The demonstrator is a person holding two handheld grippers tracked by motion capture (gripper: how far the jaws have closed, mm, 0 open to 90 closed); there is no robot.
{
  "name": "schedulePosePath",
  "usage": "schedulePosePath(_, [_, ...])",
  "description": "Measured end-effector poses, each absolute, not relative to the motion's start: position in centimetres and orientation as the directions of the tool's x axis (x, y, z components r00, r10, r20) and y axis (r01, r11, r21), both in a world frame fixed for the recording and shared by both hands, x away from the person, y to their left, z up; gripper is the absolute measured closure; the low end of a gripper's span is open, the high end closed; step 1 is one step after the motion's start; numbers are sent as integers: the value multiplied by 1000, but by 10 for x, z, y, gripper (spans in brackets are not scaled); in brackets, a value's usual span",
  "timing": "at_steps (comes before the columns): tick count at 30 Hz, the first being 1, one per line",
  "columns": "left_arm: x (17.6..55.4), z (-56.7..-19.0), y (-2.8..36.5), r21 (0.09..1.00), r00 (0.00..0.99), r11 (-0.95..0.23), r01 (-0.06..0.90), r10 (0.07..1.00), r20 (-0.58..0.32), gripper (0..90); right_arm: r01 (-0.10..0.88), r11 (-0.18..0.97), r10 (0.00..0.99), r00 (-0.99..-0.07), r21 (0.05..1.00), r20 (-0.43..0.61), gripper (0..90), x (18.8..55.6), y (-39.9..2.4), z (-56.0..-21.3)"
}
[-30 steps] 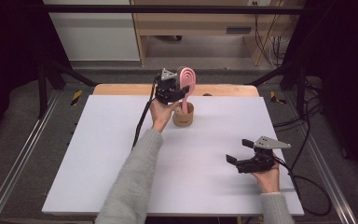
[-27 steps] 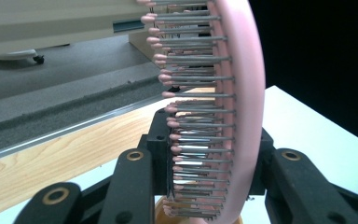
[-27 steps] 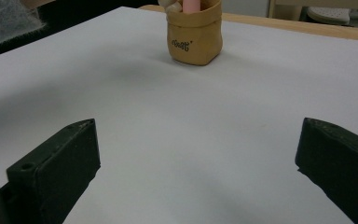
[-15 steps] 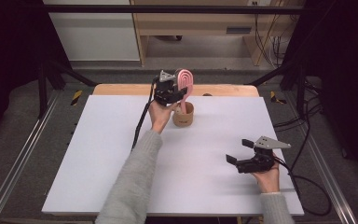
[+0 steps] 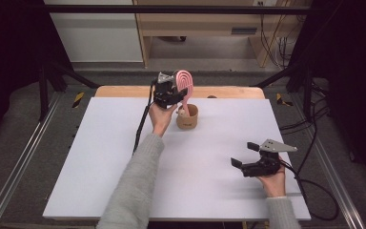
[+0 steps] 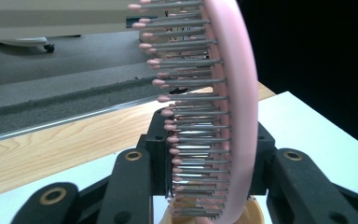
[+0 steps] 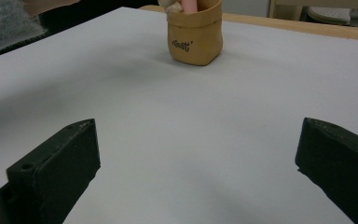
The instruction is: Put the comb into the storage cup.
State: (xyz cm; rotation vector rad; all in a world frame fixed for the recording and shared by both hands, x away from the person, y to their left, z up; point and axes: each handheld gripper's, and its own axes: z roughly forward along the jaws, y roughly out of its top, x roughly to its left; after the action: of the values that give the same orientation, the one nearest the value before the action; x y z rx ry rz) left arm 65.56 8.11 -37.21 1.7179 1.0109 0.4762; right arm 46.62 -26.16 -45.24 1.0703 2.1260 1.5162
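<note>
A pink hairbrush (image 5: 185, 82) stands upright, its handle down inside a small tan cup (image 5: 187, 118) at the back middle of the white table (image 5: 100, 157). My left gripper (image 5: 173, 93) is shut on the brush's head, just above the cup. In the left gripper view the bristled head (image 6: 233, 116) rises between the two black jaws of my left gripper (image 6: 205, 156), with the cup's rim below. My right gripper (image 5: 244, 154) rests low at the front right of the table, open and holding nothing. The right gripper view shows my right gripper (image 7: 198, 154) pointing at the cup (image 7: 195, 39) from a distance.
A strip of bare wooden tabletop (image 5: 124, 90) shows behind the white sheet. Black cables (image 5: 310, 186) trail off the table's right side. Metal frame rails (image 5: 19, 162) run along the left, and a wooden shelf unit (image 5: 195, 24) stands beyond the table.
</note>
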Motion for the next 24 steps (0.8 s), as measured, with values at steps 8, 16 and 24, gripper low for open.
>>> schedulePosePath(8, [655, -375, 89, 913, 553, -85, 399, 816, -165, 617, 387, 157, 725, -670, 909, 160, 3, 467, -261, -453])
schedulePosePath(16, [654, -376, 95, 911, 527, -81, 405, 835, -160, 590, 391, 159, 723, -671, 907, 163, 3, 467, -260, -453])
schedulePosePath(24, [653, -377, 102, 909, 515, -80, 409, 842, -158, 559, 391, 160, 723, -671, 906, 162, 3, 467, -260, -453])
